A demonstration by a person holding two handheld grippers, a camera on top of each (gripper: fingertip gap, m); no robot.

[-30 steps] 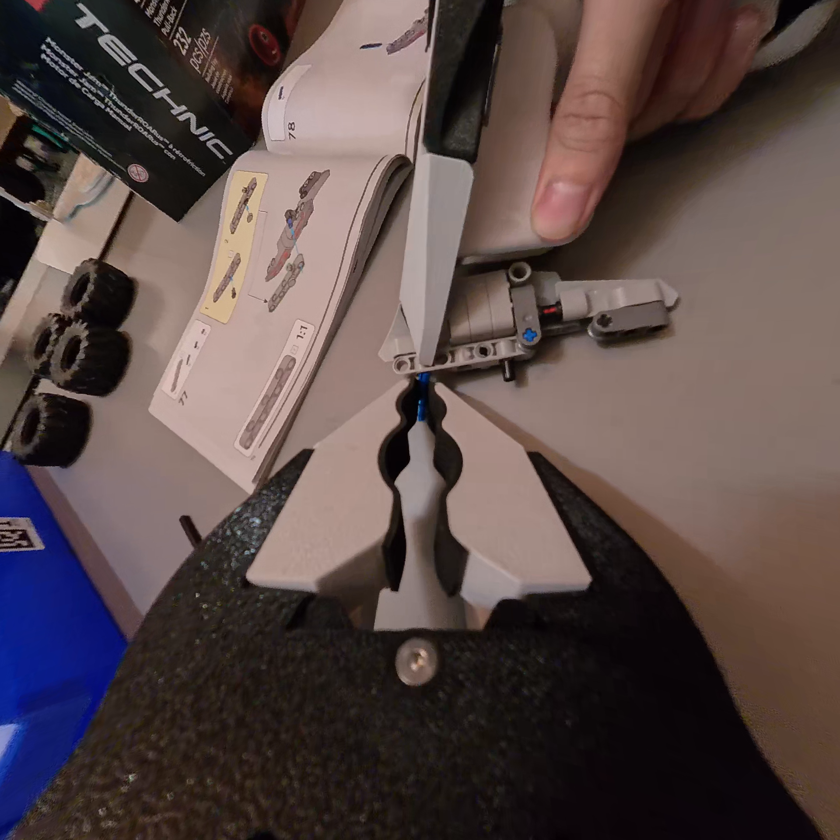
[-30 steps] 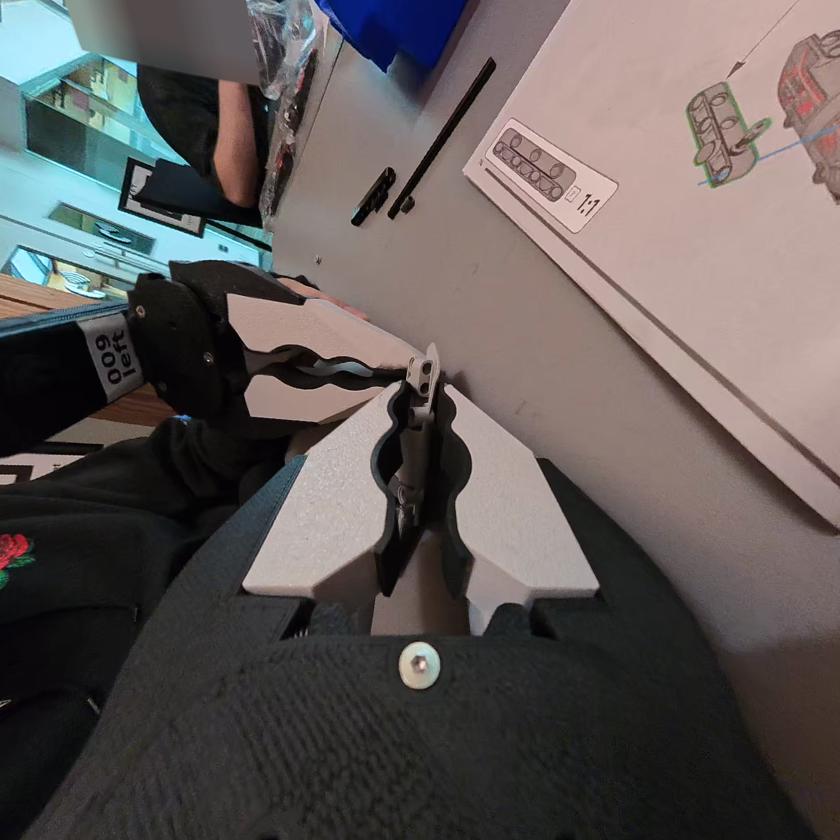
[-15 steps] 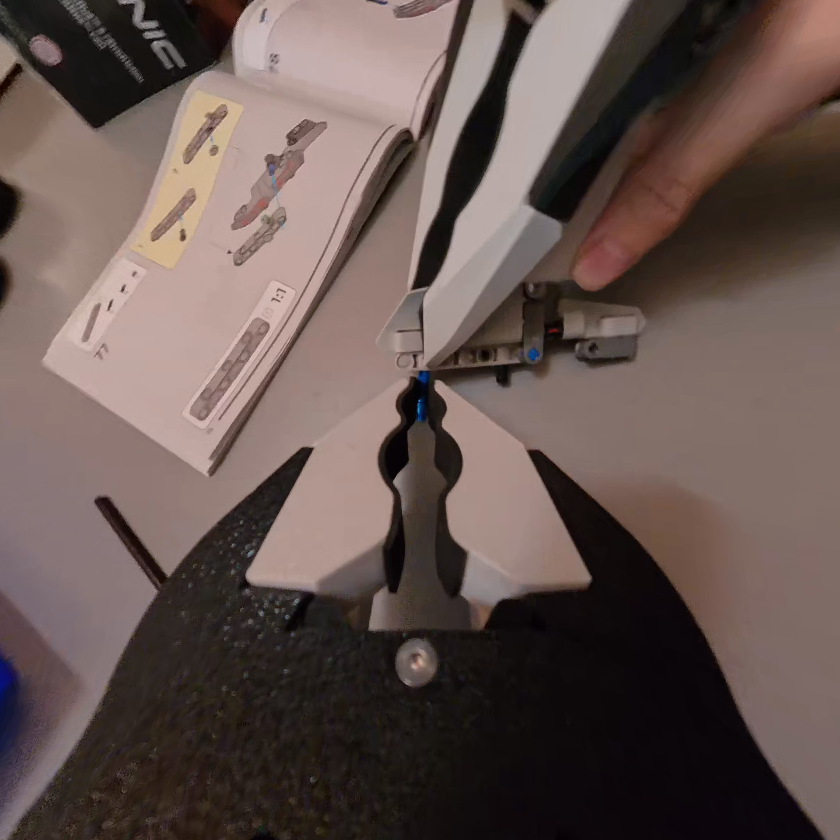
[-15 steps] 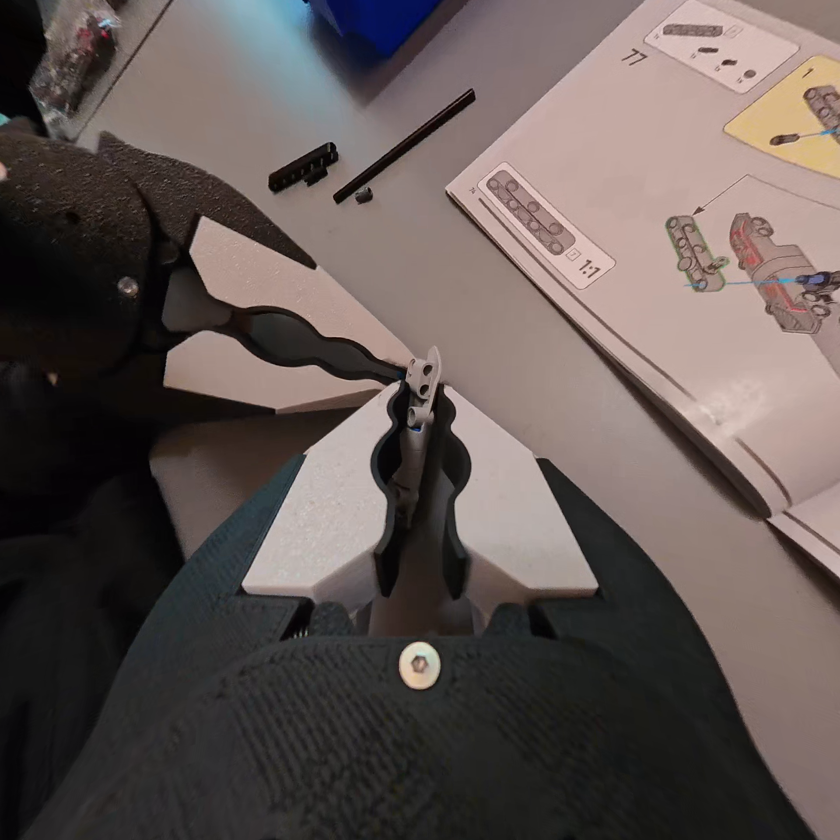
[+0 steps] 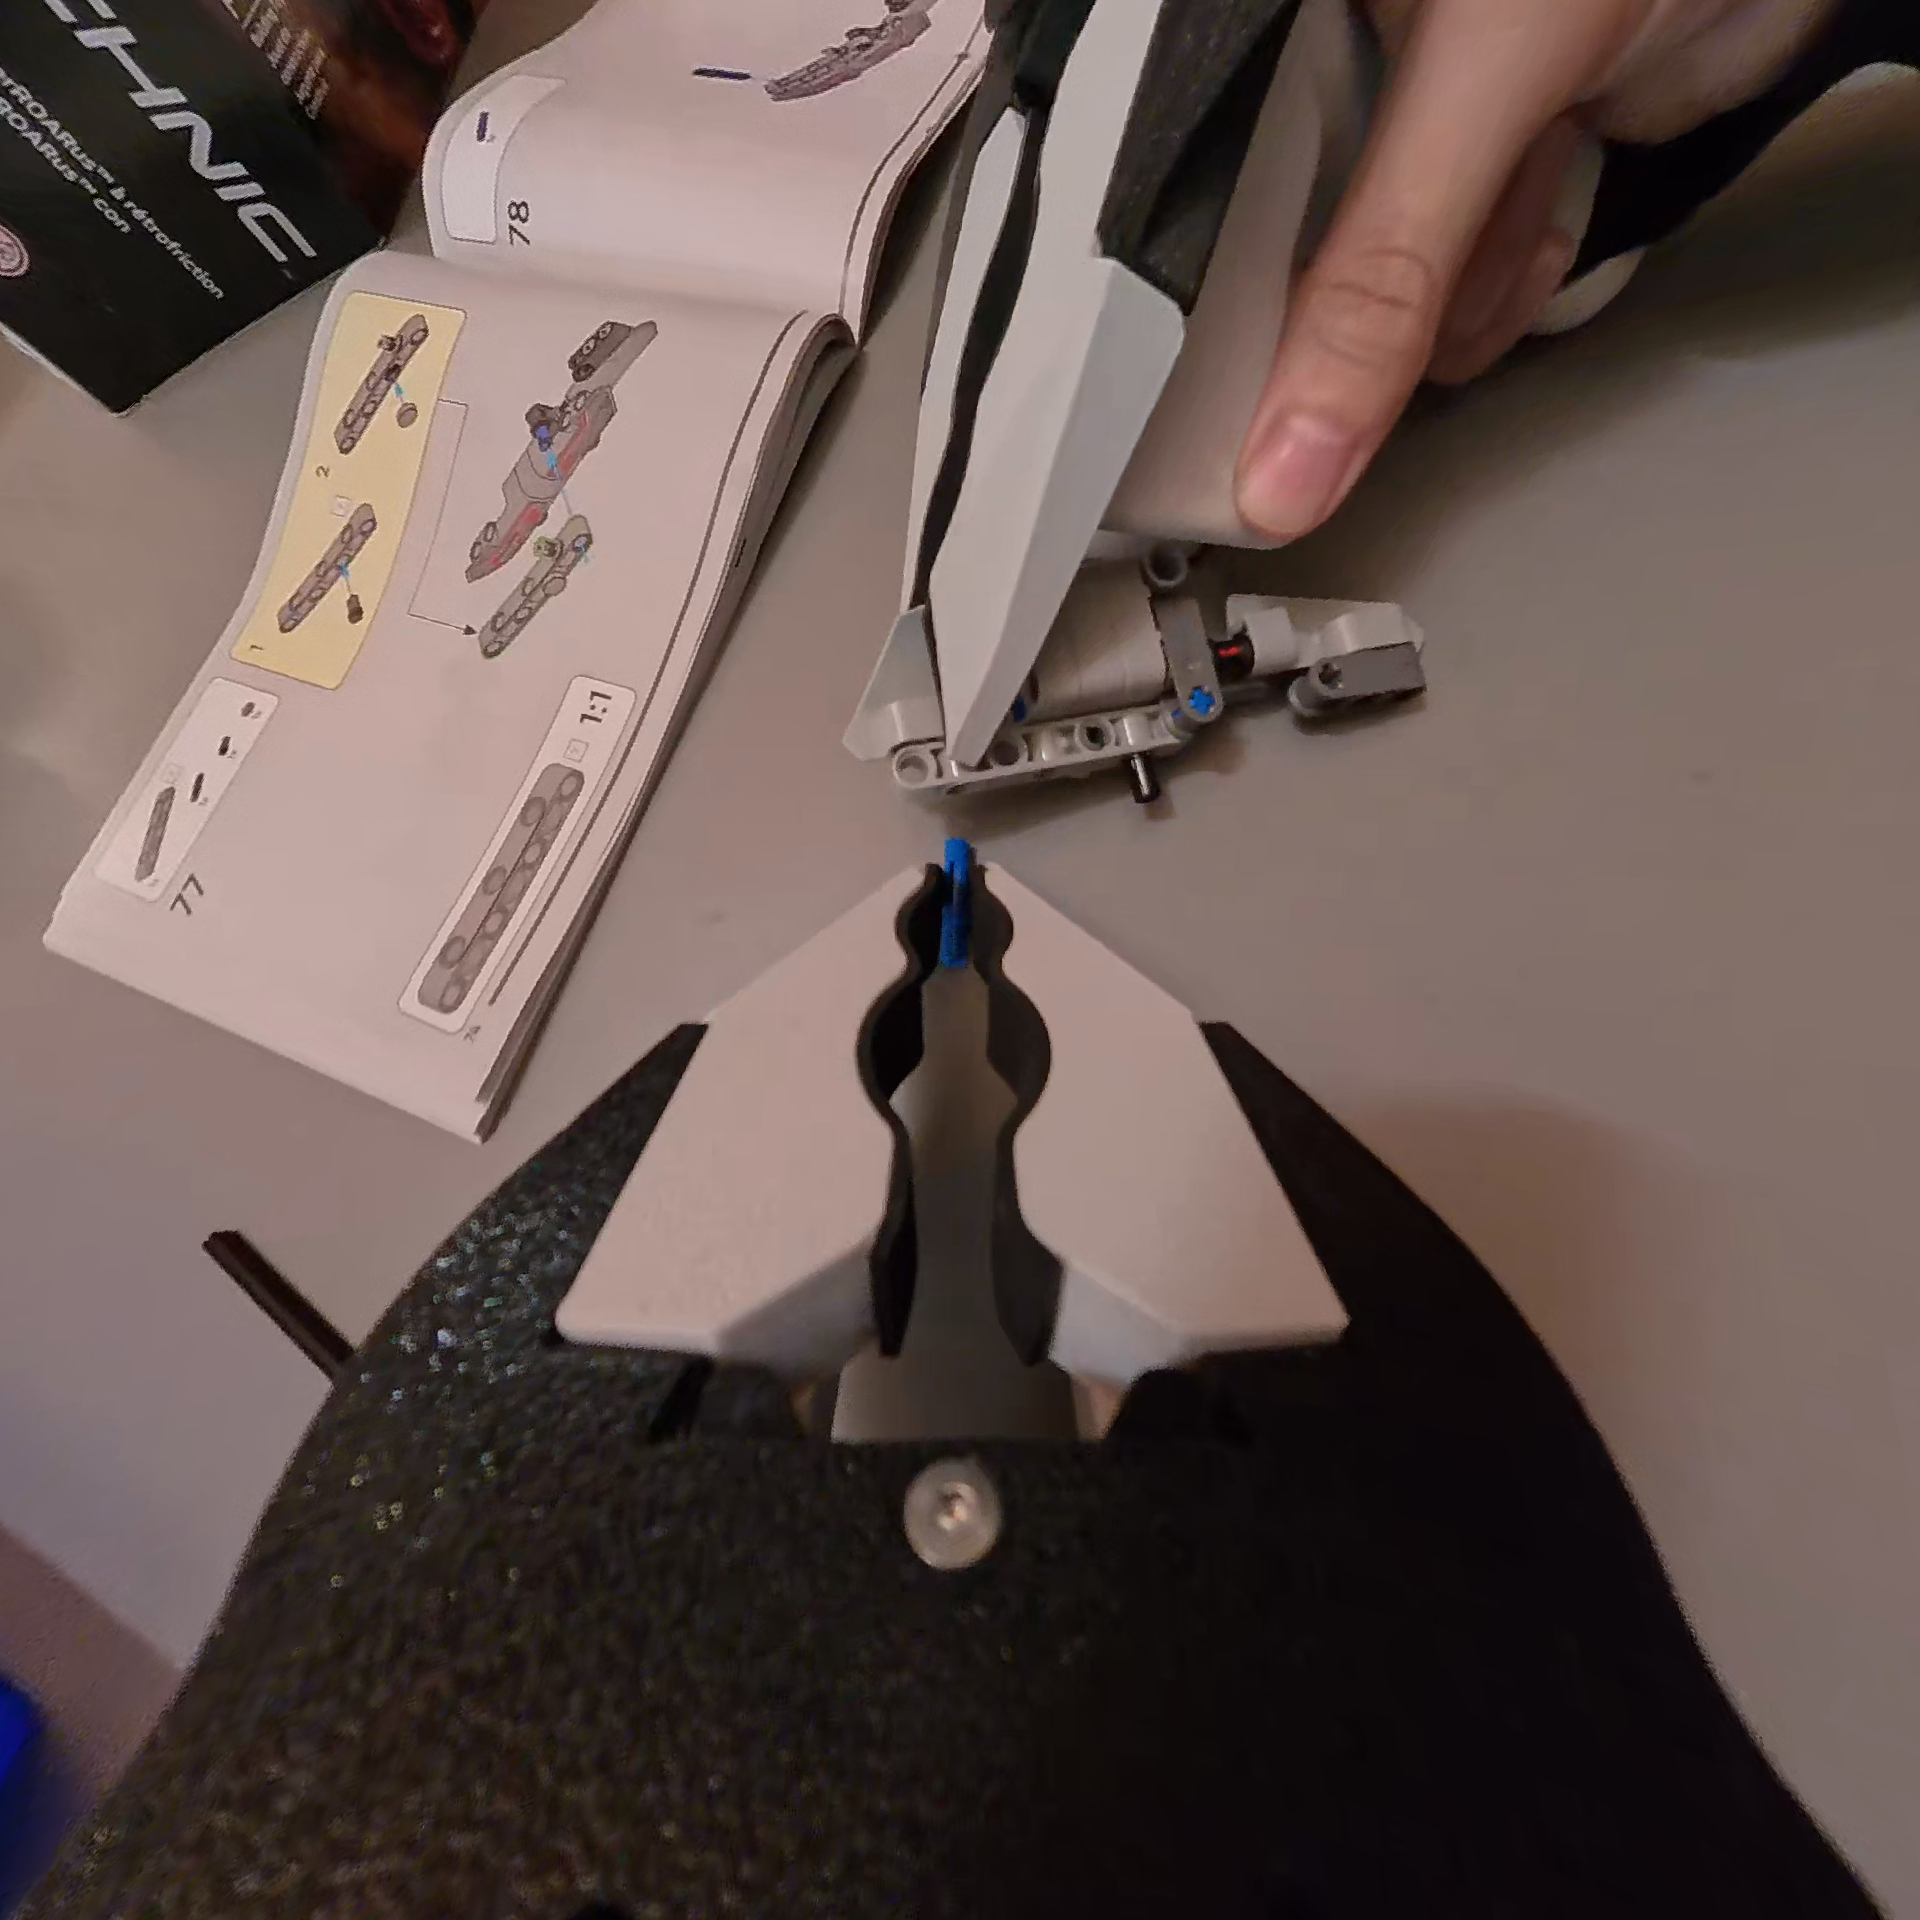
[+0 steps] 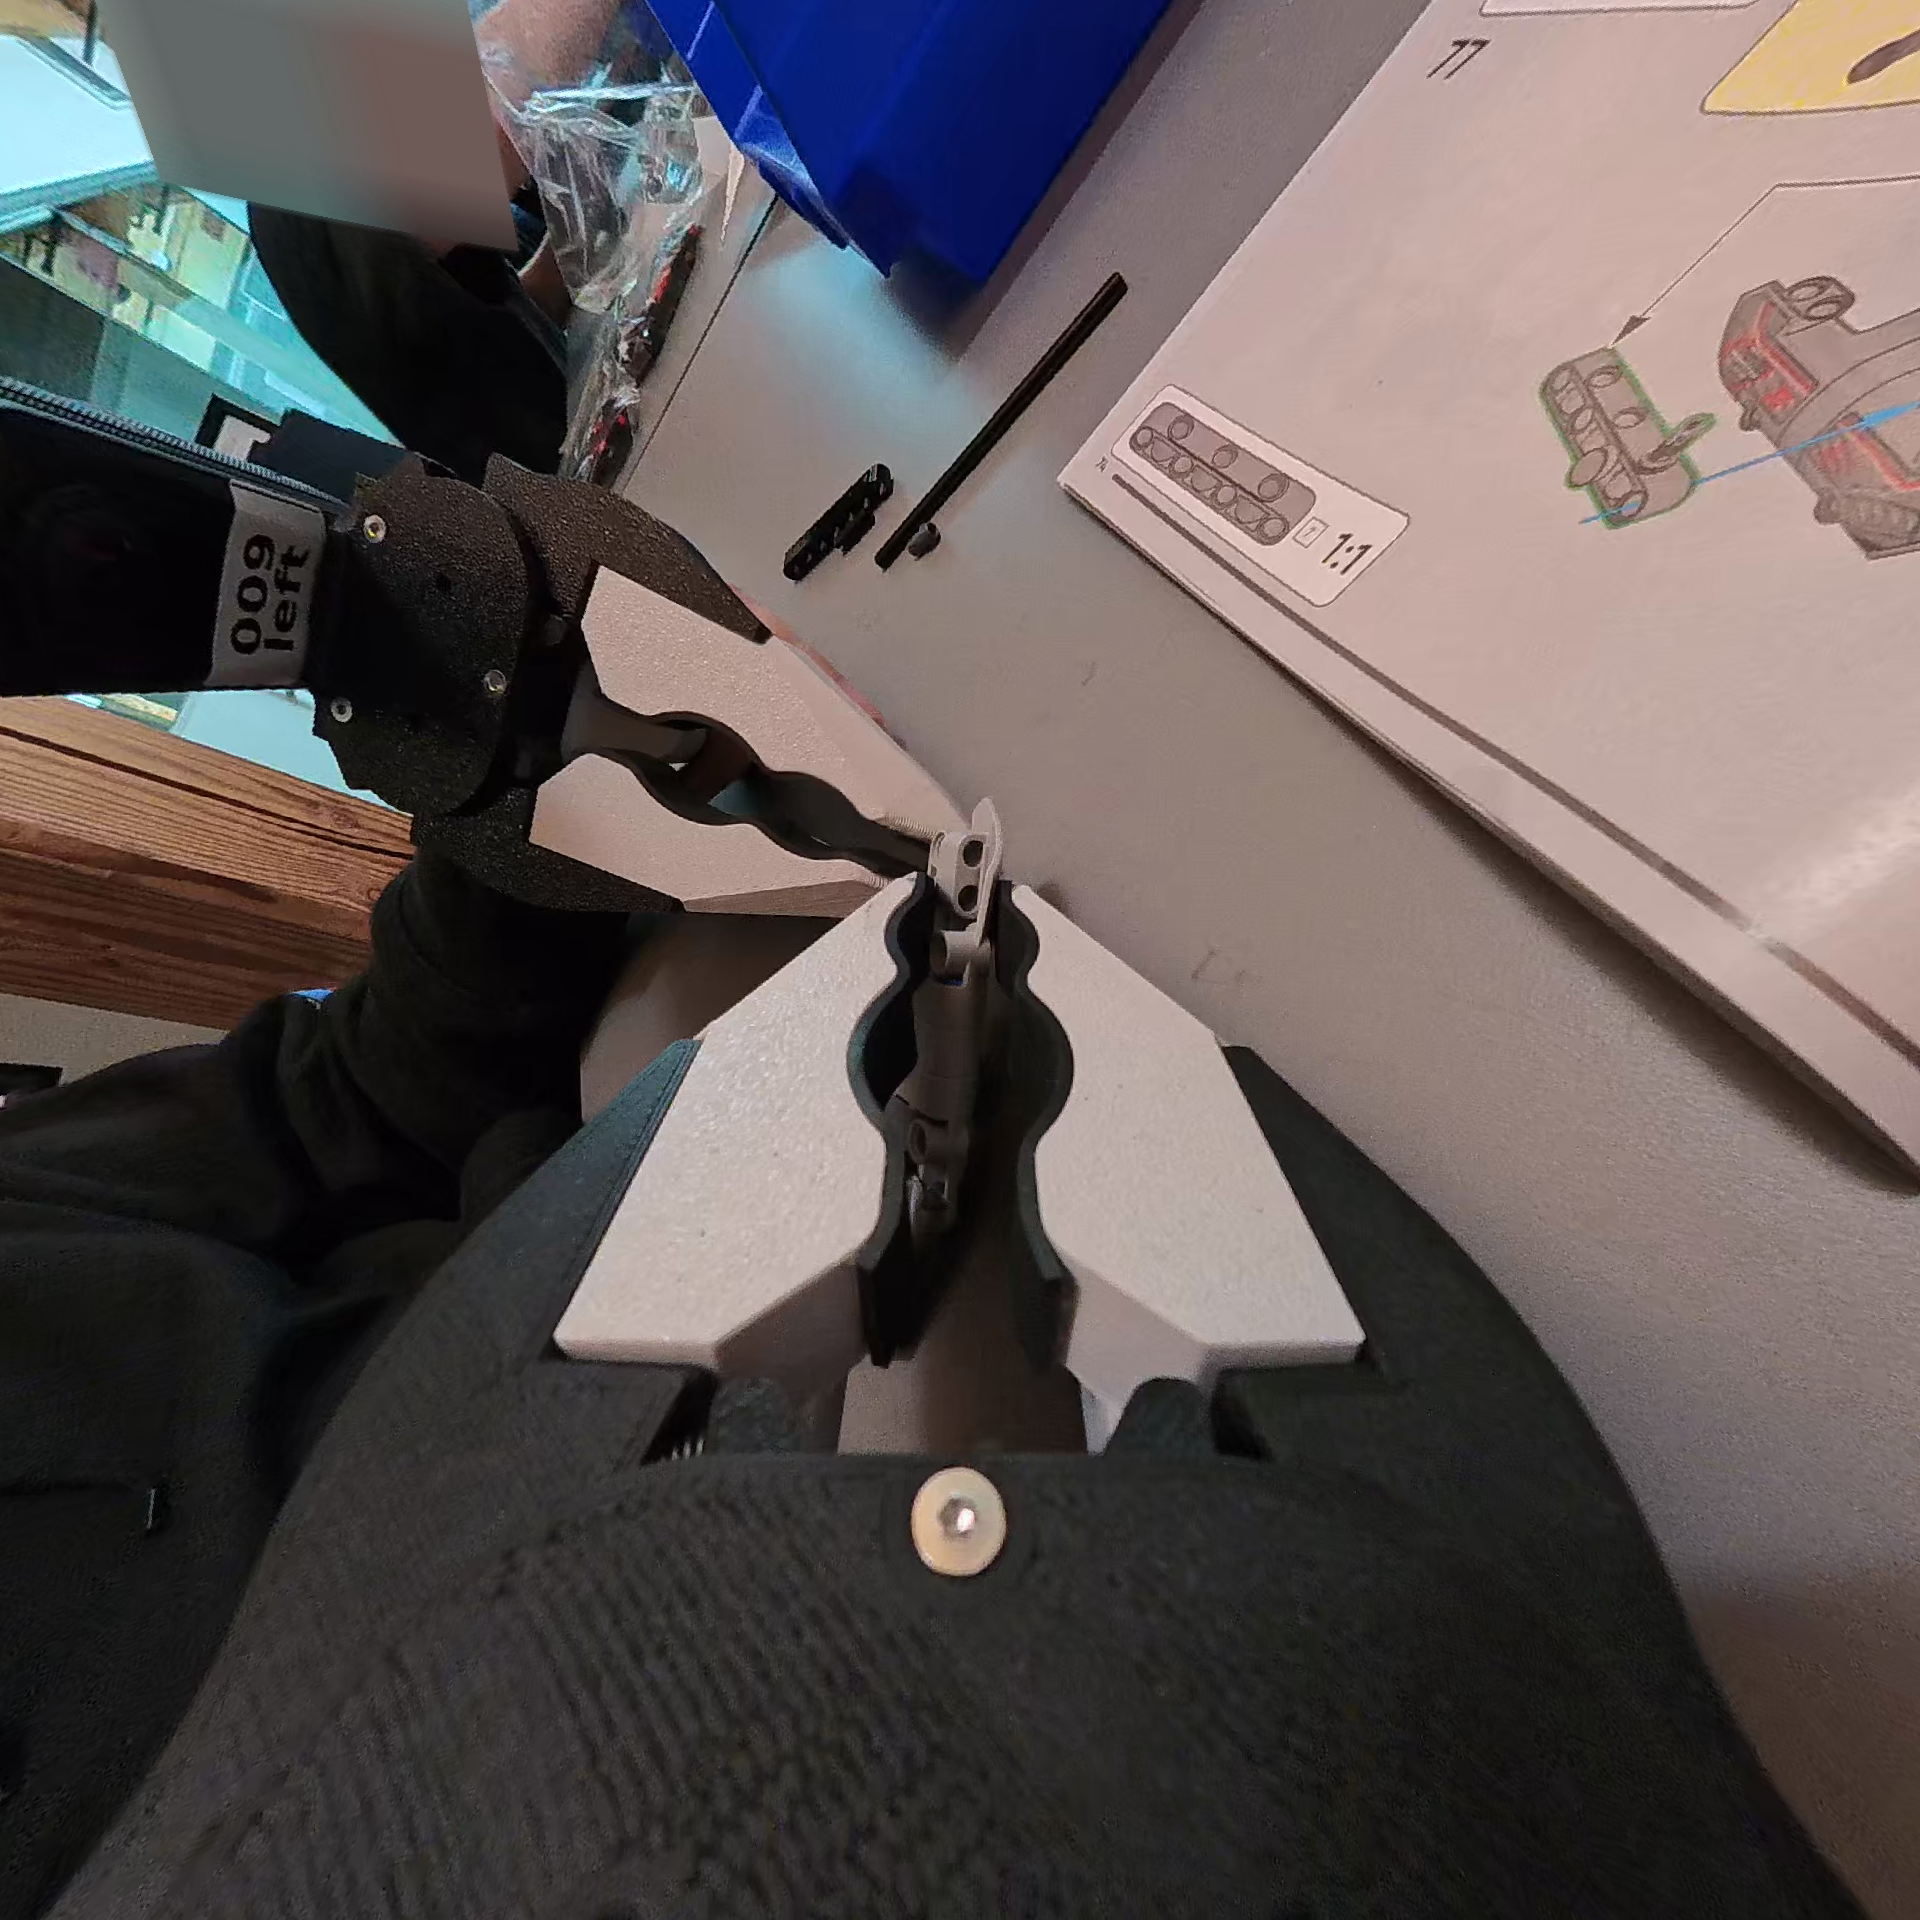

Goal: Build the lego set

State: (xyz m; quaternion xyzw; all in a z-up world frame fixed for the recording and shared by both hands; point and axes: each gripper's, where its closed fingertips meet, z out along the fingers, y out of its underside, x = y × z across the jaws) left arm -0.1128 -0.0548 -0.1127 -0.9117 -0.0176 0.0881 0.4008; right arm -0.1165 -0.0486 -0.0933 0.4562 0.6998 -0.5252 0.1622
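Note:
My left gripper (image 5: 958,871) is shut on a small blue pin (image 5: 954,902) whose tip sticks out past the fingertips. Just beyond it, a short gap away, lies the grey lego assembly (image 5: 1132,691) on the grey table. My right gripper (image 6: 961,894) is shut on that grey assembly (image 6: 961,935). In the left wrist view the right gripper (image 5: 1023,520) comes down from above onto the assembly's left part, with a hand (image 5: 1382,312) behind it. In the right wrist view the left gripper (image 6: 665,727) reaches in from the left, its tips at the assembly's end.
An open instruction booklet (image 5: 436,582) lies left of the assembly and shows at upper right in the right wrist view (image 6: 1558,520). A black set box (image 5: 177,177) stands beyond it. A thin black axle (image 6: 1003,416), a short black beam (image 6: 840,522) and a blue bin (image 6: 904,114) lie farther off. Both grippers' tips are close together, under 4 cm apart. About 15 cm separates my left fingertips from the short black beam (image 6: 840,522).
The left gripper with the blue pin has backed slightly away from the assembly, so a gap now shows. The right gripper has tilted, still shut on the assembly.

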